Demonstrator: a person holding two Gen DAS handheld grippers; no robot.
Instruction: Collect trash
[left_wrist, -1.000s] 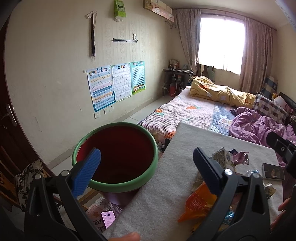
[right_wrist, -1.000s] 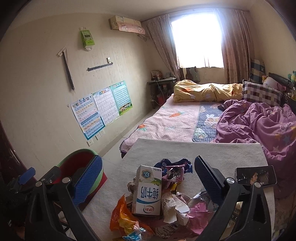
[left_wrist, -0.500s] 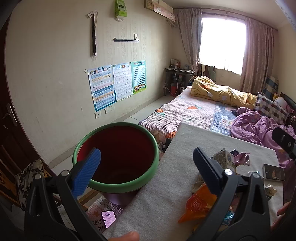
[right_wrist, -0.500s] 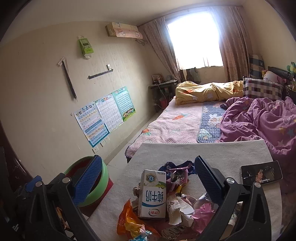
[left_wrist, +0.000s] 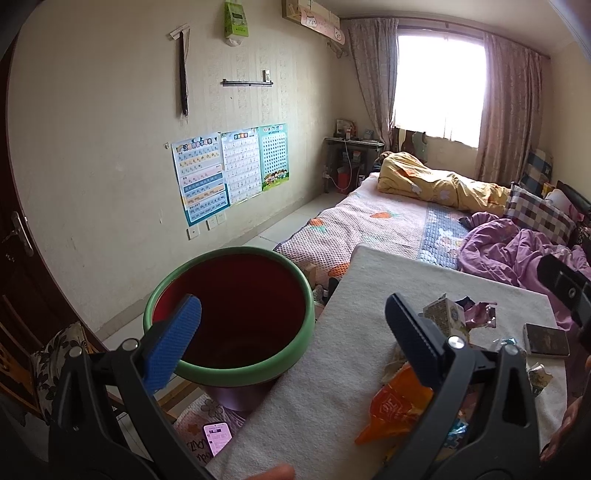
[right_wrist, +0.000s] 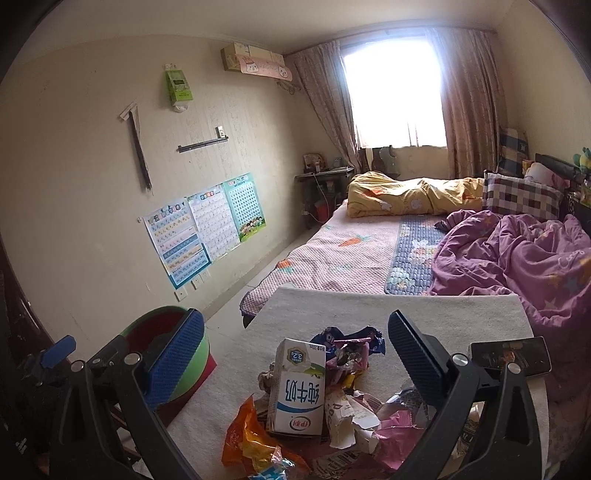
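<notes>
A pile of trash lies on the white-covered table (right_wrist: 332, 306): a white milk carton (right_wrist: 299, 391) upright in the middle, an orange wrapper (right_wrist: 247, 443), pink and purple wrappers (right_wrist: 351, 350) and torn paper. My right gripper (right_wrist: 295, 350) hovers open above the carton, holding nothing. A red bin with a green rim (left_wrist: 232, 314) stands left of the table. My left gripper (left_wrist: 295, 328) is open and empty, its left finger over the bin, its right finger over the table edge. The orange wrapper (left_wrist: 399, 406) and carton (left_wrist: 443, 314) show at right.
A dark phone (right_wrist: 509, 354) lies on the table's right side. Another phone with a lit screen (left_wrist: 218, 435) lies on a mat below the bin. A bed with pink, yellow and purple bedding (right_wrist: 406, 236) fills the room beyond. A dark door (left_wrist: 14, 258) is at left.
The right gripper has risen and pulled back a little, so the trash pile sits lower in its view. The left gripper has barely shifted.
</notes>
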